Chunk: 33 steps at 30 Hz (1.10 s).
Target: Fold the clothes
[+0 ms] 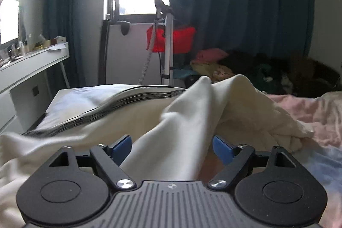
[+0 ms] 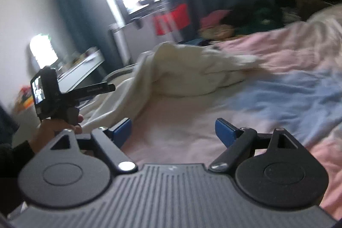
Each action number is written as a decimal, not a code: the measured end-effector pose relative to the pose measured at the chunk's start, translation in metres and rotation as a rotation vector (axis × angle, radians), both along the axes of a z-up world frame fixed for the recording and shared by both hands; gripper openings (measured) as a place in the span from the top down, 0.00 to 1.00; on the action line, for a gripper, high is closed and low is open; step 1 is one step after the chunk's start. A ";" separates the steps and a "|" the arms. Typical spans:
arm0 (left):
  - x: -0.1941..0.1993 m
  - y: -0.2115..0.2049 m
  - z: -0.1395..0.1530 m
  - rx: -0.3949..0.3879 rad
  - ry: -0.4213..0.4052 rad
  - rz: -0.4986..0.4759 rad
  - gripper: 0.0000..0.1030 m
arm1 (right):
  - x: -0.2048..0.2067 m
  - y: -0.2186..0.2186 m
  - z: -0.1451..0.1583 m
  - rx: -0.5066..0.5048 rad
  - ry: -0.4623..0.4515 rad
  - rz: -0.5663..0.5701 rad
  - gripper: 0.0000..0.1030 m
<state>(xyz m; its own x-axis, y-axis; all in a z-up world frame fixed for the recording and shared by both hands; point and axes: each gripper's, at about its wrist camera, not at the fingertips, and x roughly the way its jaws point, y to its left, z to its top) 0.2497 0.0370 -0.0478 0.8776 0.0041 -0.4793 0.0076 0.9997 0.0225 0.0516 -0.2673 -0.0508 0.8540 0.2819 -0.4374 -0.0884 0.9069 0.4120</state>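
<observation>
Across the bed [image 2: 288, 52] the cream garment [image 1: 171, 121] runs lengthwise between my spread left tool [image 1: 172, 145], while my right tool [image 2: 173, 131], equally spread, holds nothing.

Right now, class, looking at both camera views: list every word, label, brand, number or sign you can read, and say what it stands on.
No text can be read in either view.
White lettering on the arm of the left tool: too small and blurred to read.
Small round mark on the grey ribbed housing: a symbol, no letters legible.
Items on the white desk: too small and blurred to show any label.
Red bag: no print visible.
</observation>
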 end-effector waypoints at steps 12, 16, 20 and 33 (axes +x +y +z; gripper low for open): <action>0.140 -0.051 -0.007 -0.018 0.028 0.075 0.88 | 0.093 -0.033 -0.084 0.135 0.169 -0.120 0.16; 0.087 -0.050 0.000 -0.028 -0.082 0.022 0.94 | 0.100 -0.030 -0.087 0.108 0.163 -0.125 0.16; -0.007 -0.057 0.010 0.007 -0.177 -0.073 0.94 | 0.092 -0.025 -0.079 0.094 0.138 -0.112 0.16; -0.217 -0.030 -0.027 -0.185 0.092 -0.149 0.94 | 0.032 -0.002 -0.045 0.040 0.052 -0.068 0.16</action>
<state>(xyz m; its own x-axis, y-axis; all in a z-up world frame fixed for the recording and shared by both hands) 0.0325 0.0066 -0.0751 0.8146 -0.2174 -0.5377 0.1490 0.9744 -0.1682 0.0839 -0.2688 -0.0959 0.8481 0.2420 -0.4713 -0.0042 0.8927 0.4507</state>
